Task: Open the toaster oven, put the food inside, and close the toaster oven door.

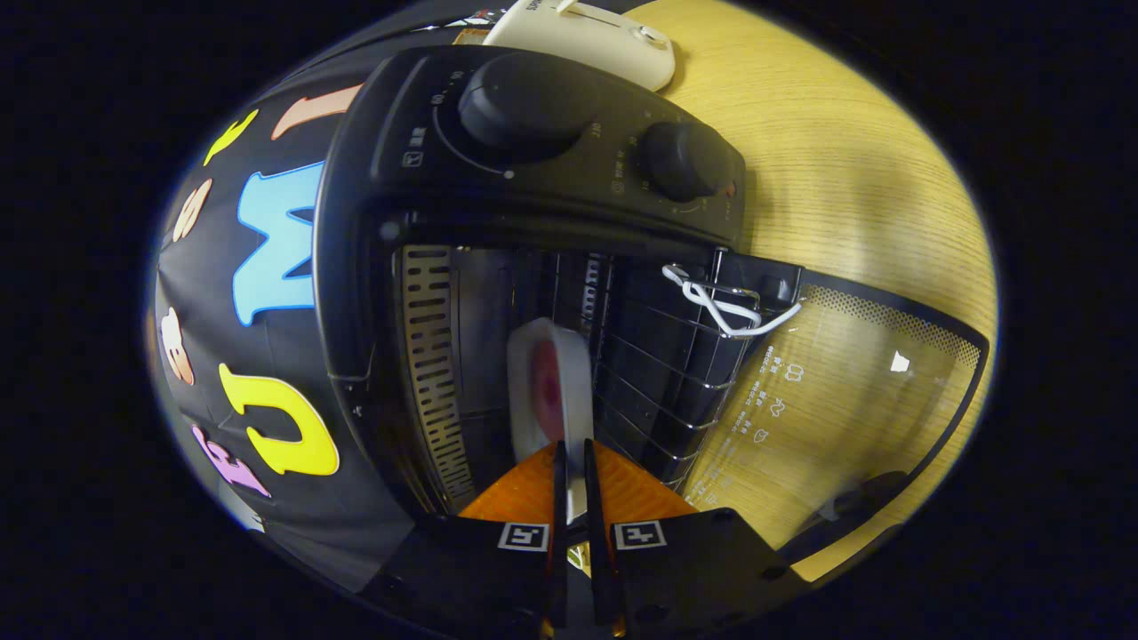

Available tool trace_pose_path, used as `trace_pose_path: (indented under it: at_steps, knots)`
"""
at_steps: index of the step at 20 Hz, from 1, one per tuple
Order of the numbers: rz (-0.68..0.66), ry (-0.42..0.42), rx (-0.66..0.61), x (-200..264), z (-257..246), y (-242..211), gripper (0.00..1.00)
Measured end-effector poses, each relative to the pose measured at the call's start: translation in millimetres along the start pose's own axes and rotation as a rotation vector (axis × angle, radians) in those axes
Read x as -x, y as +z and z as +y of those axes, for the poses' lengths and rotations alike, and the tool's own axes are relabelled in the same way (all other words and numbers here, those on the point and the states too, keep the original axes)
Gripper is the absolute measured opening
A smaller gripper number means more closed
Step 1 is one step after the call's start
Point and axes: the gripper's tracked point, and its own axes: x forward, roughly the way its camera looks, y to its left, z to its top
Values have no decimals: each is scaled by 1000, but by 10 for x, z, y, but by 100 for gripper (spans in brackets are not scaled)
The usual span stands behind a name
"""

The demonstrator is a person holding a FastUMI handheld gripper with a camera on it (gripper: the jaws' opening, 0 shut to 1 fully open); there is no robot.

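Observation:
The black toaster oven (533, 169) stands right ahead with its glass door (845, 391) swung fully down and open. My view is rolled on its side, so the door and the wire rack (658, 373) lie to the right of the fingers. My gripper (573, 458) is shut on the rim of a white plate (524, 356), seen edge-on, which carries a pinkish piece of food (547, 387). The plate reaches into the oven cavity just beyond the fingertips, parallel to the rack and slightly off it.
Two round knobs (524, 102) sit on the oven's control panel. A white cord (720, 307) is looped at the door hinge. A cream-coloured device (587, 40) lies on the wooden table (845, 178) behind the oven. The slotted oven wall (431, 373) is close beside the plate.

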Motion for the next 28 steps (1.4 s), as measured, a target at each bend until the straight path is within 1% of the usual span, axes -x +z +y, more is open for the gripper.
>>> trace_pose_path:
  at_steps: [1,5,7,8,16,18,21,23,26,28]
  knots:
    - [12,-2,16,30,-5,-34,15]
    - [34,11,67,229,36,-154,88]
    - [23,15,101,373,71,-165,89]
    - [24,22,121,440,91,-184,97]
    - [20,-18,413,1133,-61,-350,98]
    - [29,-30,490,1251,-168,-287,98]
    - [44,-63,632,1442,-265,-329,98]
    - [63,-102,737,1538,-369,-358,98]
    - [78,-136,901,1611,-470,-380,98]
    - [87,-179,1003,1613,-603,-376,98]
